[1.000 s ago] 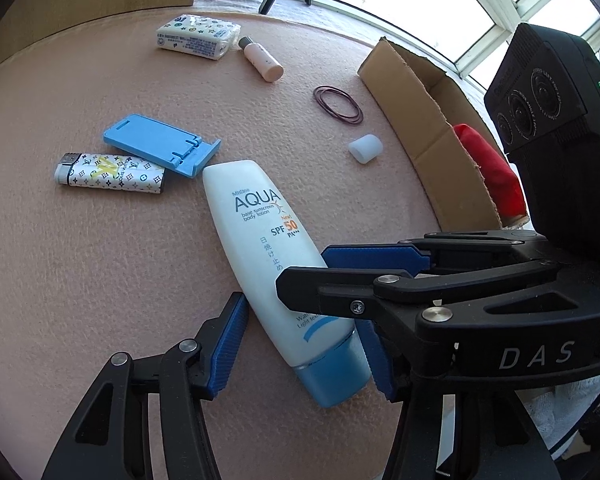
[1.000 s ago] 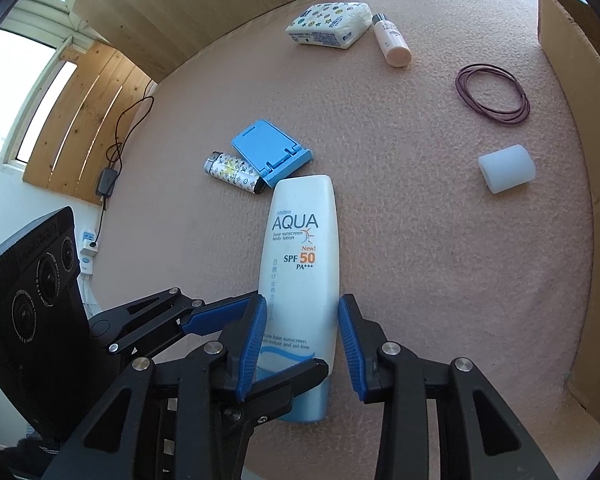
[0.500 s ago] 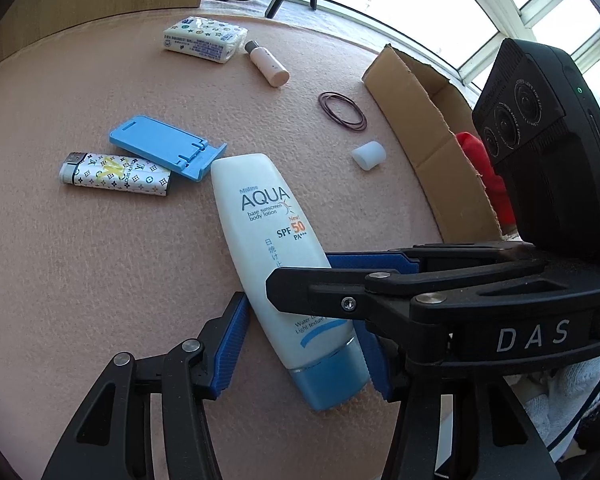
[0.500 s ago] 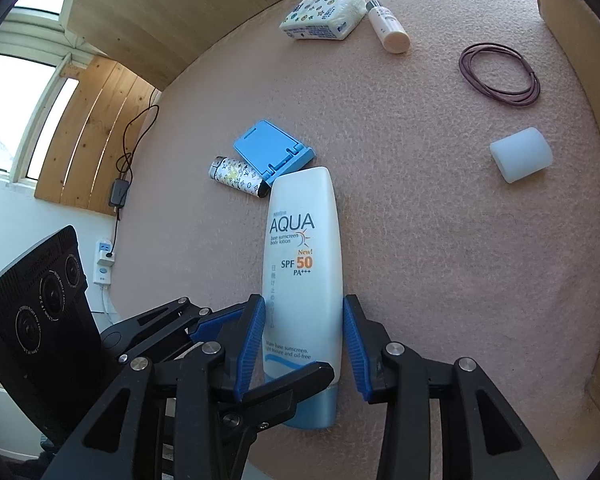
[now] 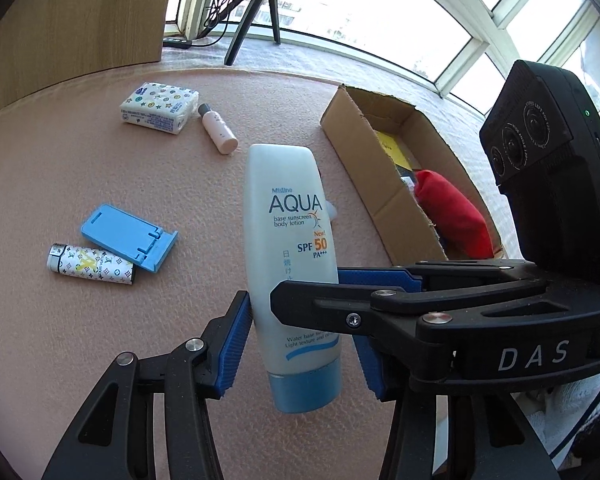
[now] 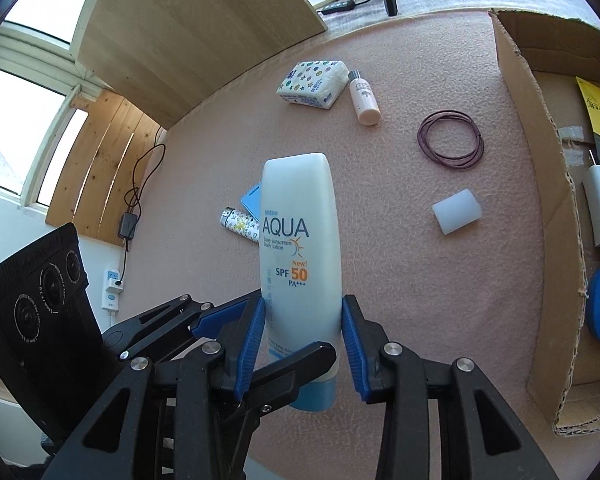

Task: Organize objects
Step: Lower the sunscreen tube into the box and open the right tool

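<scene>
Now our right gripper (image 6: 303,334) clamps the smooth white sunscreen tube (image 6: 300,256) above the pink textured mat (image 6: 400,272); our left gripper (image 5: 298,346) brackets it, contact unclear. Only the right view shows the purple rubber bands (image 6: 451,140) beside the cardboard box (image 6: 548,208).

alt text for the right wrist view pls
The right tongs grip a white AQUA sunscreen tube, raised above a pink mat. An open cardboard box sits to the right; a rubber band loop and tissue pack lie beyond.
</scene>
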